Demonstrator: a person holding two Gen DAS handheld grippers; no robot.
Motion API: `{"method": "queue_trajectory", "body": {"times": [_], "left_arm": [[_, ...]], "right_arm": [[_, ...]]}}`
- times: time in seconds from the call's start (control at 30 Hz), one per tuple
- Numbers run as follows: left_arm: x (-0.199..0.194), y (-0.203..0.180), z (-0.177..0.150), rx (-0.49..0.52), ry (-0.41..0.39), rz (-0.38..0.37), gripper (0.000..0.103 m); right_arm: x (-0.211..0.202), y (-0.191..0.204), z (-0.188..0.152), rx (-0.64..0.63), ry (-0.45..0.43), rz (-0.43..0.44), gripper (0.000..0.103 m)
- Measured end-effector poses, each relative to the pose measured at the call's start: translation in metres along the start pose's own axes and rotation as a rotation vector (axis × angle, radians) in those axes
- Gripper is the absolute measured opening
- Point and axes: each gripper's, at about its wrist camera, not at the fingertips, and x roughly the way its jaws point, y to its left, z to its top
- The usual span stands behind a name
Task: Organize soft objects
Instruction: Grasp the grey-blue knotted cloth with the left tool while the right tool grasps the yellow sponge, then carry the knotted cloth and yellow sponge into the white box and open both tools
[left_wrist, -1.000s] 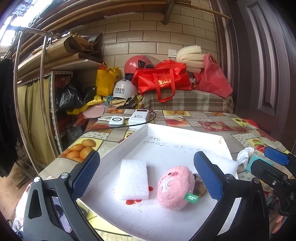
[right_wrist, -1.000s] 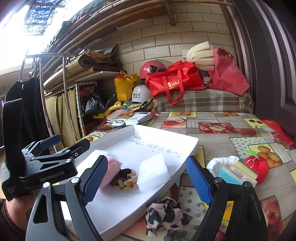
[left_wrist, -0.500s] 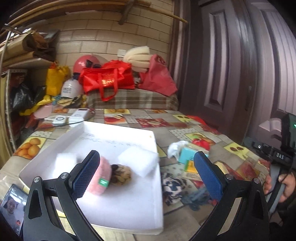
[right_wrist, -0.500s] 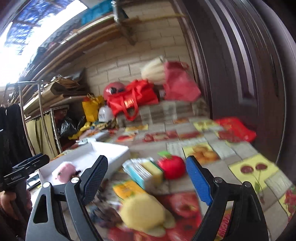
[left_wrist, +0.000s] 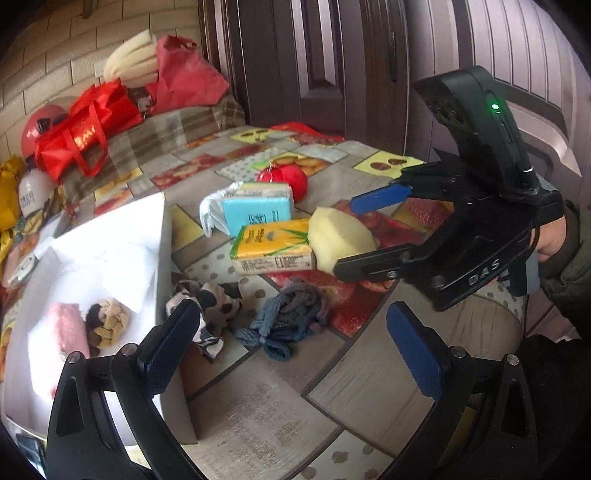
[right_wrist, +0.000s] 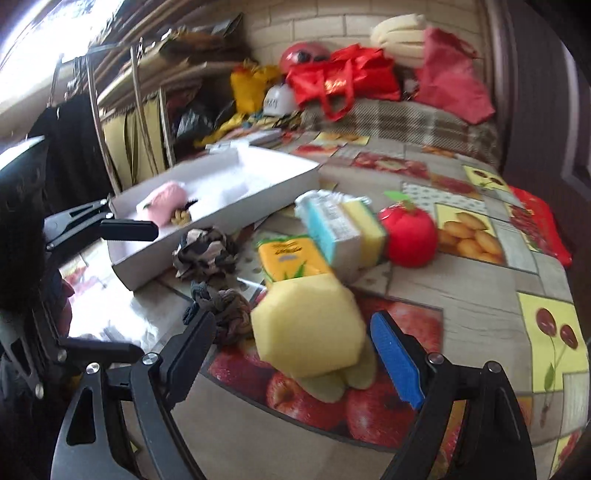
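A white tray (left_wrist: 162, 258) holds a pink plush (left_wrist: 68, 328), a braided knot (left_wrist: 107, 323) and white foam (left_wrist: 122, 266). On the table lie a black-and-white scrunchie (left_wrist: 207, 301), a grey-blue knotted cloth (left_wrist: 290, 317), a yellow tissue pack (left_wrist: 273, 245), a blue pack (left_wrist: 256, 214), a red plush apple (left_wrist: 290, 177) and a yellow sponge (left_wrist: 340, 236). My left gripper (left_wrist: 291, 347) is open above the cloths. My right gripper (right_wrist: 295, 343) is open with the yellow sponge (right_wrist: 308, 325) between its jaws; I cannot tell if they touch it.
Red bags (right_wrist: 343, 79), a helmet (right_wrist: 303, 55) and foam rolls (right_wrist: 397, 33) pile on a checked cloth at the back. A dark door (left_wrist: 332, 62) stands to the right. A metal rack (right_wrist: 147, 110) stands at the left. The table edge is near.
Both grippers swung right, away from the tray. The right gripper dropped low and closed in around the yellow sponge. The left one now faces the cloths beside the tray.
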Motion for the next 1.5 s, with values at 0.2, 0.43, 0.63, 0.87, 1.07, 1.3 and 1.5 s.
{"method": "queue_trajectory", "body": {"times": [0.2,0.43,0.63,0.87,1.07,1.3,1.5], "left_arm": [[0.028,0.001,0.004,-0.021,0.075,-0.028,0.097],[0.050,-0.016,0.006,0.067,0.149,0.020,0.076],[0.063,-0.010,0.005,0.048,0.193,-0.008,0.039],[0.041,-0.018,0.005,0.090,0.079,0.031,0.029],[-0.013,0.012,0.001,-0.061,-0.174,0.050,0.029],[-0.042,0.041,-0.006,-0.196,-0.301,0.143,0.029],[-0.053,0.061,-0.016,-0.187,-0.343,0.288,0.029]], "right_arm": [[0.004,-0.012,-0.003,0.055,0.037,0.035,0.040],[-0.024,-0.047,-0.012,0.252,-0.081,0.016,0.032],[-0.031,-0.055,-0.014,0.313,-0.112,0.026,0.032],[-0.040,-0.053,-0.014,0.301,-0.165,0.005,0.031],[-0.055,-0.047,-0.016,0.273,-0.258,-0.046,0.031],[-0.062,-0.045,-0.012,0.310,-0.360,-0.078,0.031],[-0.060,-0.025,-0.002,0.265,-0.437,-0.112,0.031]]}}
